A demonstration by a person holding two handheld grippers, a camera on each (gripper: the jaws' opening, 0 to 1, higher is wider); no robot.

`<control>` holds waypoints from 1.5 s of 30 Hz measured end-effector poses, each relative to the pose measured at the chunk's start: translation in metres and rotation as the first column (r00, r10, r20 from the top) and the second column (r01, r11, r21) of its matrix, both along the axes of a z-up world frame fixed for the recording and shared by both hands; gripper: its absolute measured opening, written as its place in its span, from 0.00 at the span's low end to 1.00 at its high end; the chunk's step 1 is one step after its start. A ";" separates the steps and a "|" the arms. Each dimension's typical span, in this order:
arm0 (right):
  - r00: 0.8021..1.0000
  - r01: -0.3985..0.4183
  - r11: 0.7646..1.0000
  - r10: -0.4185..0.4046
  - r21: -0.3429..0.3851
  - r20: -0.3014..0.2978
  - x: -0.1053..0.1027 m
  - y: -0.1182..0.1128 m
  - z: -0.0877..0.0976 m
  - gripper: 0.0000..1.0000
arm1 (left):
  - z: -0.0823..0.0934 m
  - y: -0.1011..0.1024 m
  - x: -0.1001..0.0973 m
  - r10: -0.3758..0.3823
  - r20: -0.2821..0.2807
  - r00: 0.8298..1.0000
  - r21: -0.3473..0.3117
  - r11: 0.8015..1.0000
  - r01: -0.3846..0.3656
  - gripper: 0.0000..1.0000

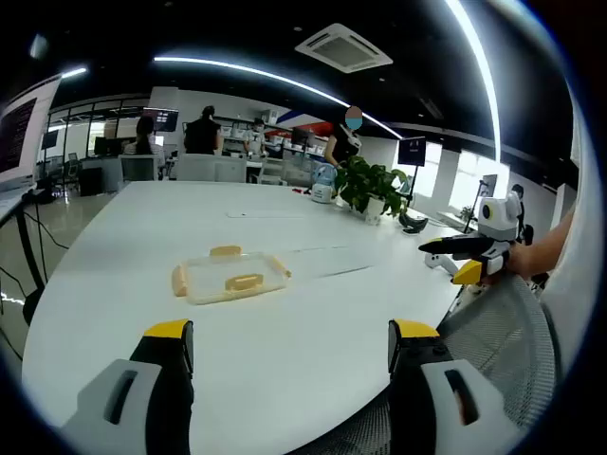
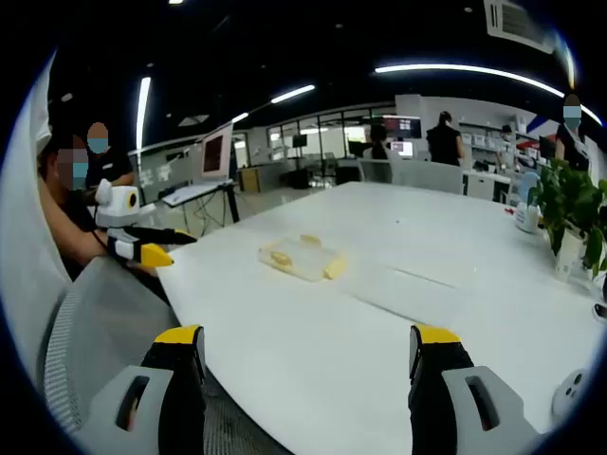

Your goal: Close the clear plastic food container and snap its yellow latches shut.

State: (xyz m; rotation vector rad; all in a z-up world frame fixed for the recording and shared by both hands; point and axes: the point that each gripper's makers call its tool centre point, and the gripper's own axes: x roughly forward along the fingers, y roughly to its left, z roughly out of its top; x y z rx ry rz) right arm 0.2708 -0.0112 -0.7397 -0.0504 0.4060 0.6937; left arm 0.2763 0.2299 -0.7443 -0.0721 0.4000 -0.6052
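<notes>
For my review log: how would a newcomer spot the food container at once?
Start from the big white table. Out on its open surface, apart from the potted plant at the far edge, lies a flat clear plastic food container. Its yellow latches mark it out from everything else there.

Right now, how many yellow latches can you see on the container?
3: one on the far edge, one on the left end, one at the right corner. A fourth may be hidden.

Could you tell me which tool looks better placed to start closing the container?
Probably the left tool: in its view the container lies nearer, just ahead of its open jaws. From the right tool it sits farther across the table. Neither touches it.
</notes>
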 end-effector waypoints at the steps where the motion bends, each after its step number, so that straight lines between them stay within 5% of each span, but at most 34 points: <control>1: 1.000 0.000 1.000 0.000 0.000 0.000 0.000 0.000 0.000 0.91 | 0.000 0.000 0.000 0.000 -0.001 1.000 -0.001 1.000 0.000 0.87; 45: 1.000 0.000 1.000 0.000 0.003 -0.015 0.001 0.000 -0.002 0.90 | 0.000 0.001 0.001 0.001 0.002 1.000 -0.009 1.000 -0.001 0.86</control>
